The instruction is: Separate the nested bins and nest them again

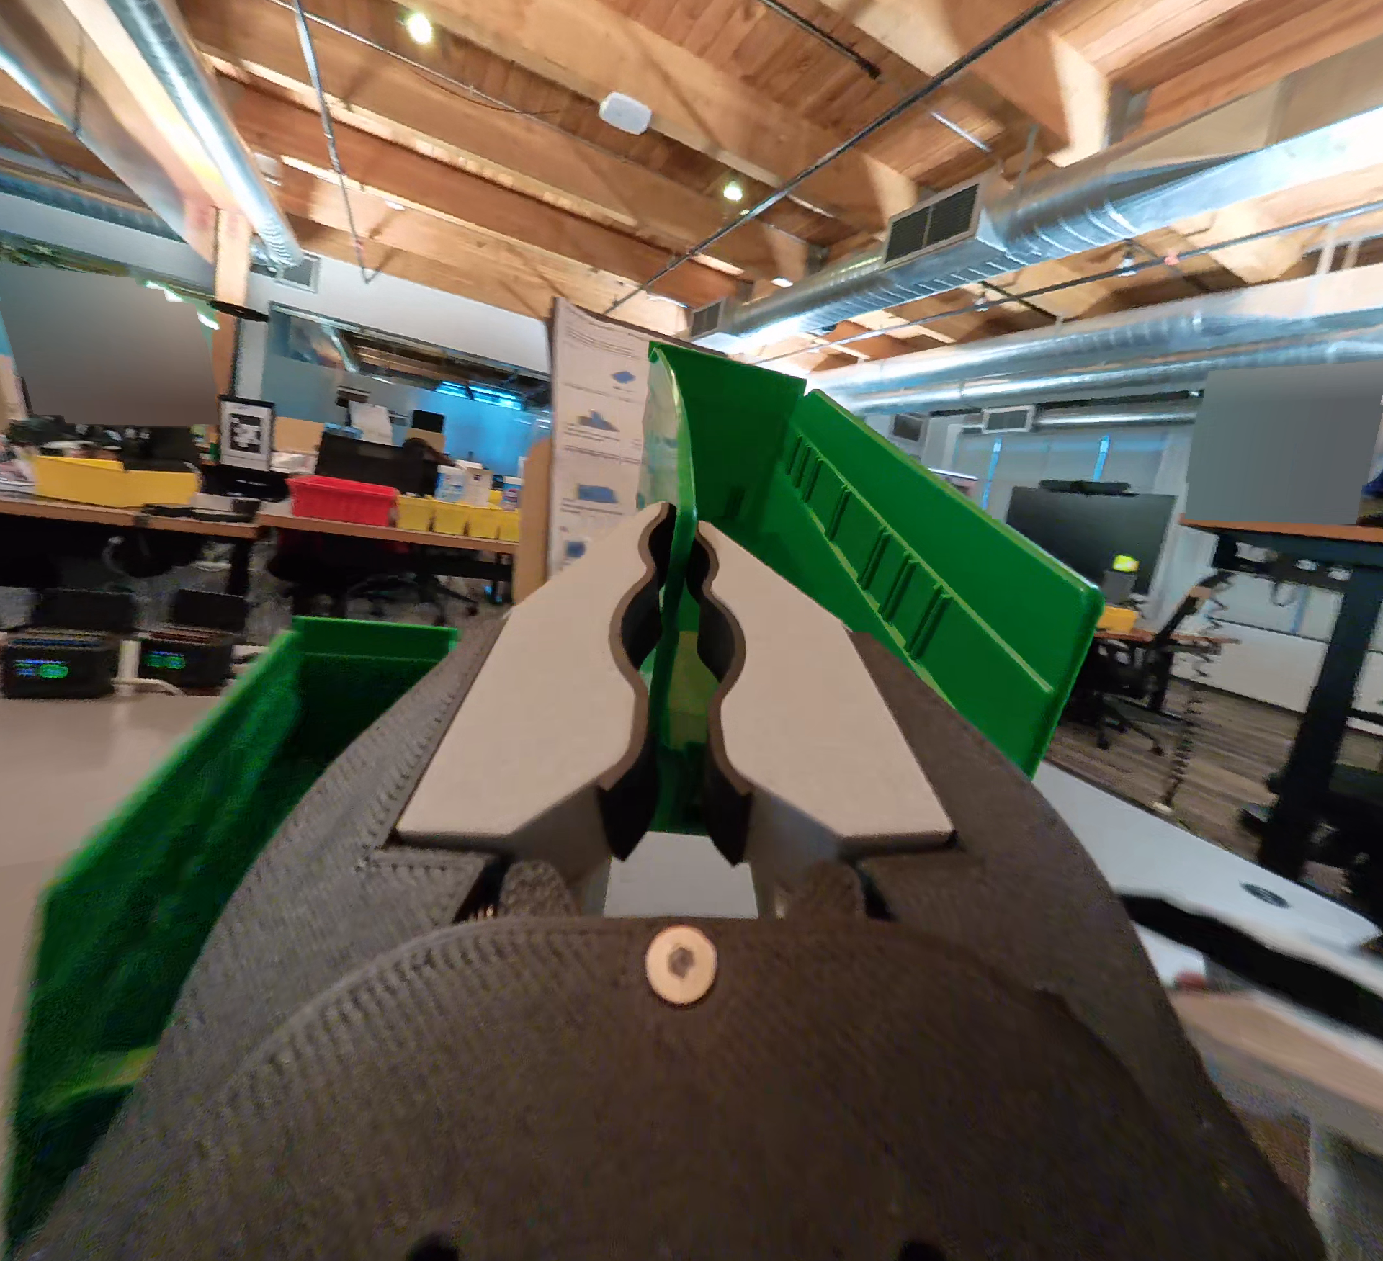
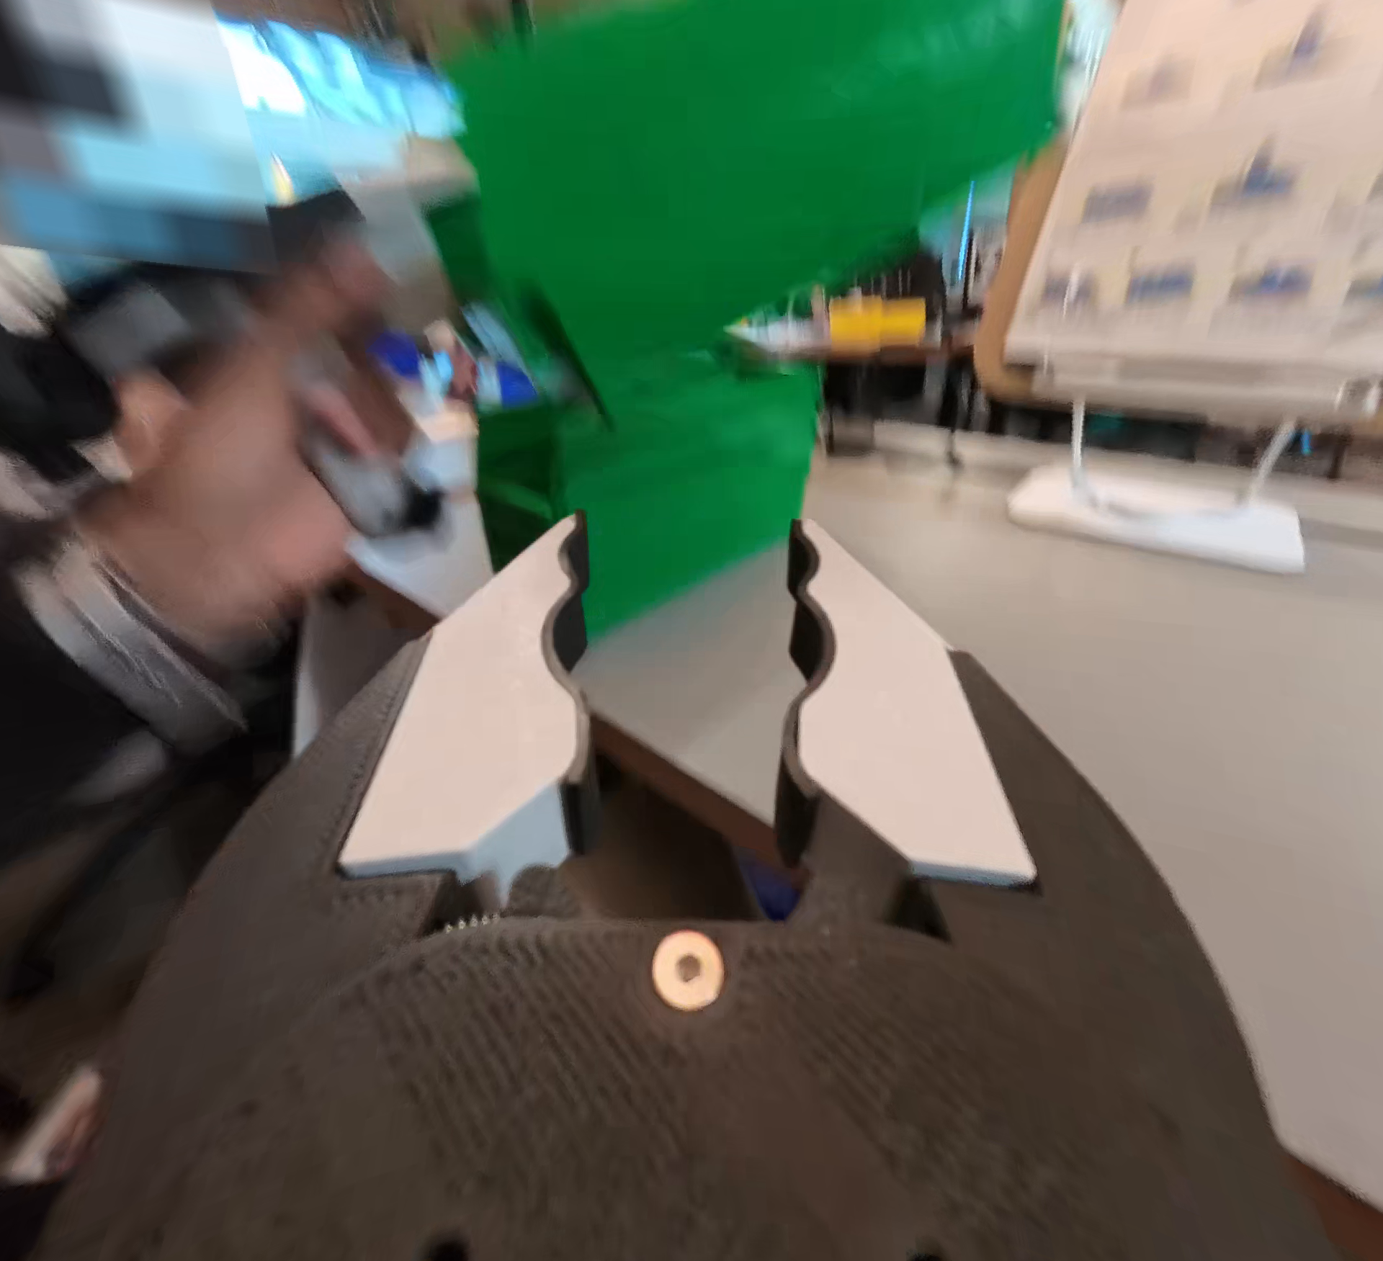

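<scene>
The left gripper (image 1: pixel 677 537) has its jaws clenched on the thin wall of a green bin (image 1: pixel 920 552), which it holds lifted and tilted above the table (image 1: pixel 112 754). The bin is glossy moulded plastic, a long open trough with flat sides and a row of short raised ribs along one wall; the pinched wall looks bowed. Two green bins show in the left wrist view: the lifted one, and a second green bin (image 1: pixel 187 813) standing on the table just left of and below the left gripper, its matte wall and squared rim blurred.

The right gripper (image 2: pixel 687 537) has its jaws released, with nothing between them. Each pair of fingers (image 2: pixel 486 724) is grey-topped with scalloped black inner faces, set in a coarse black printed body with one metal screw. Beyond the right gripper the green plastic appears as smeared shapes, too blurred to count. A white poster board (image 2: pixel 1212 177) stands to its right.
</scene>
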Demonstrator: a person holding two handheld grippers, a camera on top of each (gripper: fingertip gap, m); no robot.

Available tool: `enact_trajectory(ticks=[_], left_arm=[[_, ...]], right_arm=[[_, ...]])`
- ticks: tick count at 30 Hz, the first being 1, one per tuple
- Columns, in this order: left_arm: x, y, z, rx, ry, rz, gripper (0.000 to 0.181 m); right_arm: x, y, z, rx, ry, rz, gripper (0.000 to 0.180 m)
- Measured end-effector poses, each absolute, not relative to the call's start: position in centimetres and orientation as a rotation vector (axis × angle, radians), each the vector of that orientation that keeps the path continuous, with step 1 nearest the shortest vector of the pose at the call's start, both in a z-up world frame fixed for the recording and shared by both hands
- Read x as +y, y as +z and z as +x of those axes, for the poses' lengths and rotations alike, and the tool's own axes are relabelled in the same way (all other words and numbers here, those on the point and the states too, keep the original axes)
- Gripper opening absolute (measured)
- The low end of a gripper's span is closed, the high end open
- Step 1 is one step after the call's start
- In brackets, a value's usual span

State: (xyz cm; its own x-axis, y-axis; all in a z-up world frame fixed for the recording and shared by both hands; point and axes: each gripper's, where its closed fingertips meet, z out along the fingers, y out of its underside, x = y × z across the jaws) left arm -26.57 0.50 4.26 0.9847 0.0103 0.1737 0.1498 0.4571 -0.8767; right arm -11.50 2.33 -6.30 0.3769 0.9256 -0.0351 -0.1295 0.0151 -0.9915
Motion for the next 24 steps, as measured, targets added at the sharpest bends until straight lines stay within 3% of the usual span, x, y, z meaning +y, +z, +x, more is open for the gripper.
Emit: enact_trajectory(ticks=[4,10,11,13,24], left_arm=[[3.0,2.0,-20.8,-0.061,-0.126,-1.174,0.0],[5.2,-2.6,-15.0,0.01,-0.124,-1.283,0.0],[5.3,-3.1,-14.7,0.016,-0.118,-1.292,0.0],[5.2,-3.7,-14.4,0.009,-0.132,-1.293,0.002],[5.5,-6.4,-10.3,0.174,-0.257,-1.365,0.035]], right_arm=[[1.4,-3.0,-10.0,-0.738,1.002,-1.209,0.054],[4.4,-6.6,-8.9,-0.646,0.984,-1.451,0.058],[4.7,-7.3,-8.8,-0.65,0.989,-1.479,0.056],[6.0,-8.1,-8.1,-0.622,1.018,-1.524,0.034],[11.8,-11.4,-6.8,-0.625,0.921,-1.66,0.0]])
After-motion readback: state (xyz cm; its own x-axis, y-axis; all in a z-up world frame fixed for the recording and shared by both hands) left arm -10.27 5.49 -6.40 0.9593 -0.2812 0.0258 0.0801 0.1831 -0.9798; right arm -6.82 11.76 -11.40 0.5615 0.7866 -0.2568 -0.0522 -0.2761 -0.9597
